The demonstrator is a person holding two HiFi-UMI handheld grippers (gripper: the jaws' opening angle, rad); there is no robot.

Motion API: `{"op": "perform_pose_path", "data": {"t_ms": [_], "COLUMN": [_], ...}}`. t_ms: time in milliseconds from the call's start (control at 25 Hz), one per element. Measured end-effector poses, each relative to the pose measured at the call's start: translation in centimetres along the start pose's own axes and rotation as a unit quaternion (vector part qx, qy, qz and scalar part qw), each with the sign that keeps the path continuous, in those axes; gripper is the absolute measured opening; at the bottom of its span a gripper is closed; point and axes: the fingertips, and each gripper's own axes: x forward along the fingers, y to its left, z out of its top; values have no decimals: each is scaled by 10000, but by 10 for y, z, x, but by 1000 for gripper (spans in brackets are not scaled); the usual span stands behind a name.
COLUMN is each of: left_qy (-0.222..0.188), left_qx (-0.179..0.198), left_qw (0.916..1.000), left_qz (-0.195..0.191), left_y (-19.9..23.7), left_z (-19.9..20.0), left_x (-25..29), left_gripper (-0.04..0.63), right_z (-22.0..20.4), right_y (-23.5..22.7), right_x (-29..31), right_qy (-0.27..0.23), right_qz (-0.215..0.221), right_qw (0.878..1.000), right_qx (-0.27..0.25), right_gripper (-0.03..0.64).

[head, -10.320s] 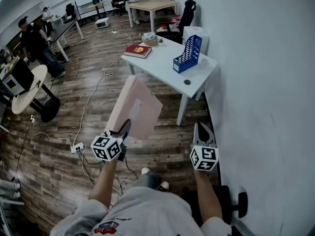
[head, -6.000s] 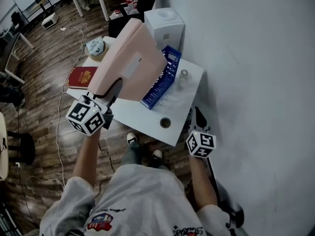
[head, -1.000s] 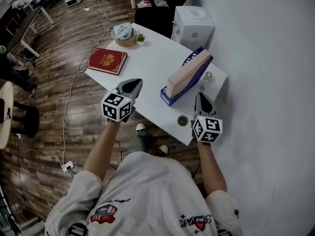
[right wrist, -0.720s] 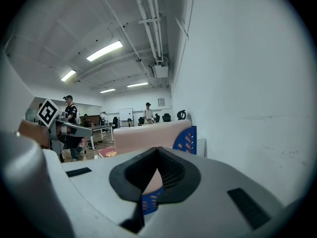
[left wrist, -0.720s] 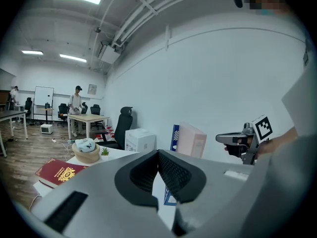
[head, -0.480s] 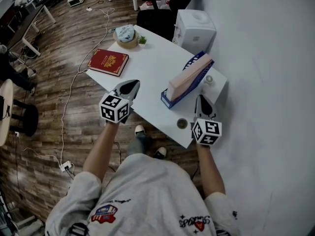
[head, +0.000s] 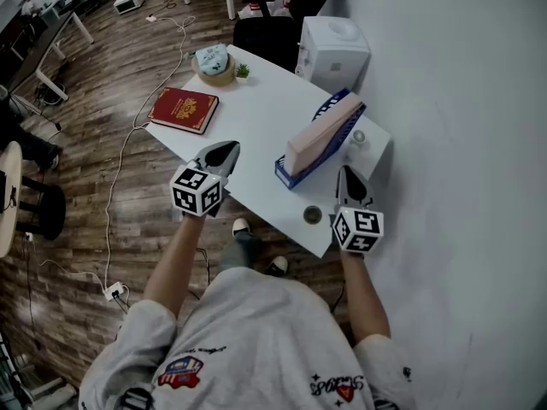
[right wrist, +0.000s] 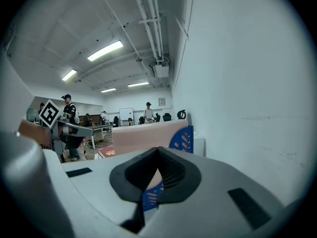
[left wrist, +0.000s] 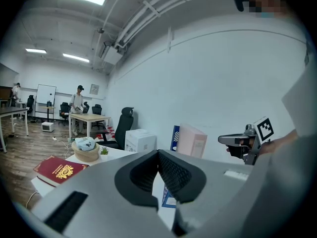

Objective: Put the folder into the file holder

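Note:
The pink folder point(head: 320, 131) stands on edge inside the blue file holder point(head: 292, 174) on the white table point(head: 256, 122); it also shows in the left gripper view as the folder point(left wrist: 194, 142) in the holder point(left wrist: 175, 136). My left gripper point(head: 224, 154) hovers over the table's near edge, left of the holder, shut and holding nothing. My right gripper point(head: 350, 183) sits just right of the holder's near end, also shut with nothing in it. In the right gripper view the folder point(right wrist: 148, 134) and holder point(right wrist: 181, 138) fill the space straight ahead of the jaws.
A red book point(head: 183, 109), a basket point(head: 214, 63) and a tiny plant point(head: 243, 72) lie at the table's far left. A white box point(head: 335, 48) and a black chair point(head: 269, 32) stand behind. A small dark round object point(head: 313, 214) sits near the front edge. The wall runs close on the right.
Seconds ago my left gripper carried the pink folder; now the folder stands in the holder and the gripper is free. Over the last second both grippers have kept still.

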Motion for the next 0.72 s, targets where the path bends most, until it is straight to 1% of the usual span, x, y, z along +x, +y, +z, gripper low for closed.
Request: {"op": "perform_pose_path", "data": {"t_ms": [360, 720], "left_qy": [30, 13], "left_qx": [-48, -8], "left_qw": [10000, 9999], "left_qz": [-29, -170], "left_y": [-3, -7], "left_z": [-7, -4], "left_x": [0, 9], "left_gripper": [6, 6], "right_z": [-7, -5], "right_y": [-3, -5], "right_x": [-3, -1], "right_qy": [74, 38], "right_qz": [-48, -49], "right_qw": [9999, 10000], "right_qx": [53, 75], "right_gripper": [-8, -8]}}
